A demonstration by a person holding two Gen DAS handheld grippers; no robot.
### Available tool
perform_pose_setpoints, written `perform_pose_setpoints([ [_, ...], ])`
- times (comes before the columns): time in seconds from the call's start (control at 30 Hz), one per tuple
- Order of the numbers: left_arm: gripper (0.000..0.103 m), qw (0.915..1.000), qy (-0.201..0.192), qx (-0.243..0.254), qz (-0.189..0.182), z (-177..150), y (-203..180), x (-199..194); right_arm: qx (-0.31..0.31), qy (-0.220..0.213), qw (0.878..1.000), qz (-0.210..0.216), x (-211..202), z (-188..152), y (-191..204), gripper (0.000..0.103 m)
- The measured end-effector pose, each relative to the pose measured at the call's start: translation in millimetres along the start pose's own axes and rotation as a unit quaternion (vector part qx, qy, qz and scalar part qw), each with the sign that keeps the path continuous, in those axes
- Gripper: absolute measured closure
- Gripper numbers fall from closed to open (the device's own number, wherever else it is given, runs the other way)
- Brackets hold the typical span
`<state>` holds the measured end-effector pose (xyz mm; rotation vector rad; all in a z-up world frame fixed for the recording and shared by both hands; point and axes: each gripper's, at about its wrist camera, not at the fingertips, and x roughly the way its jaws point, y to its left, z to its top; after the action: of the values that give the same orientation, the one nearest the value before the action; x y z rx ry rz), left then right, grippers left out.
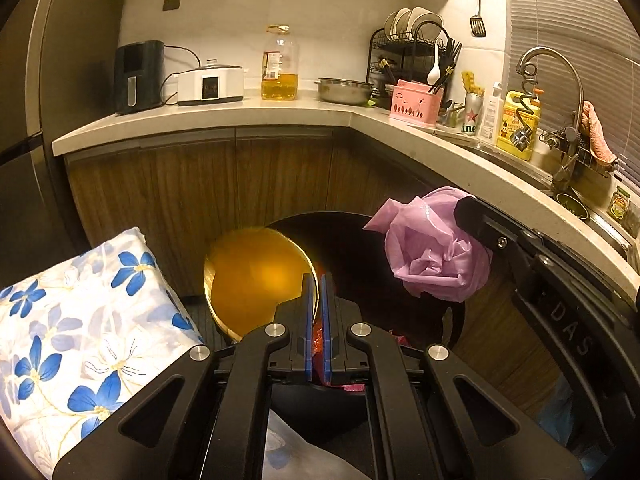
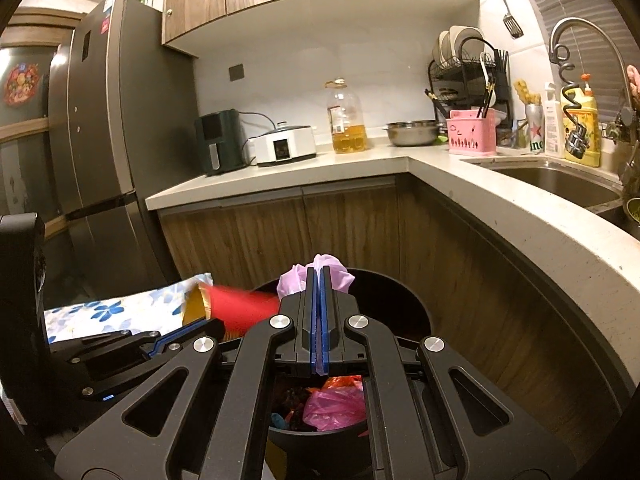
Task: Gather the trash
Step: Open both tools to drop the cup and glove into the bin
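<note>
My left gripper [image 1: 318,280] is shut on the rim of a red paper cup with a gold inside [image 1: 256,276], tipped on its side over a black trash bin [image 1: 360,236]. The cup also shows in the right wrist view [image 2: 236,308], with the left gripper [image 2: 188,330] below it. My right gripper [image 2: 319,276] is shut on a crumpled lilac plastic bag [image 2: 292,280], held above the bin [image 2: 404,300]. That bag shows in the left wrist view [image 1: 432,248] hanging from the right gripper [image 1: 468,216]. Pink and red trash [image 2: 336,404] lies in the bin.
A floral blue-and-white cloth bundle [image 1: 76,336] sits left of the bin. An L-shaped counter [image 2: 500,216] wraps behind and right, with an oil bottle [image 2: 348,120], a steel bowl [image 2: 412,132], a dish rack [image 2: 472,76] and a sink [image 2: 560,184]. A fridge [image 2: 108,136] stands at the left.
</note>
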<state>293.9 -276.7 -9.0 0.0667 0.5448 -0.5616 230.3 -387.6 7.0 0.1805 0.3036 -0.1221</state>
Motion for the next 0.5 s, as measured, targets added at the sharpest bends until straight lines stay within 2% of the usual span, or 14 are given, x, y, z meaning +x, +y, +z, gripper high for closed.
perform_pose_setpoints([
  [0.03, 0.098, 1.0, 0.0, 0.0, 0.002, 0, 1, 1, 0.002, 0.003, 1.0, -0.001, 1, 0, -2, 0.101],
  [0.13, 0.075, 1.0, 0.0, -0.009, 0.002, -1, 7, 0, 0.006, 0.009, 1.0, -0.002, 4, 1, -5, 0.099],
  [0.17, 0.07, 0.9999, 0.0, -0.012, 0.004, 0, 8, 0, 0.006, 0.009, 1.0, -0.003, 5, 1, -6, 0.098],
  [0.2, 0.068, 0.9999, -0.001, -0.014, 0.007, 0, 10, -2, 0.006, 0.01, 1.0, -0.006, 5, 1, -7, 0.096],
  [0.27, 0.05, 0.9996, -0.006, -0.021, 0.016, 0, 15, -6, 0.008, 0.013, 1.0, -0.006, 4, 1, -8, 0.09],
  [0.33, 0.043, 0.9991, -0.011, -0.034, 0.023, -1, 22, -11, 0.009, 0.011, 1.0, -0.009, 2, 0, -9, 0.084],
  [0.37, 0.035, 0.9986, -0.013, -0.045, 0.026, -2, 26, -15, 0.01, 0.012, 1.0, -0.01, 1, 0, -9, 0.079],
  [0.43, 0.028, 0.9972, -0.018, -0.058, 0.043, -4, 32, -23, 0.01, 0.013, 1.0, -0.015, -3, -2, -9, 0.068],
  [0.5, 0.022, 0.9956, -0.028, -0.064, 0.062, -9, 38, -35, 0.007, 0.014, 1.0, -0.018, -10, -4, -7, 0.046],
])
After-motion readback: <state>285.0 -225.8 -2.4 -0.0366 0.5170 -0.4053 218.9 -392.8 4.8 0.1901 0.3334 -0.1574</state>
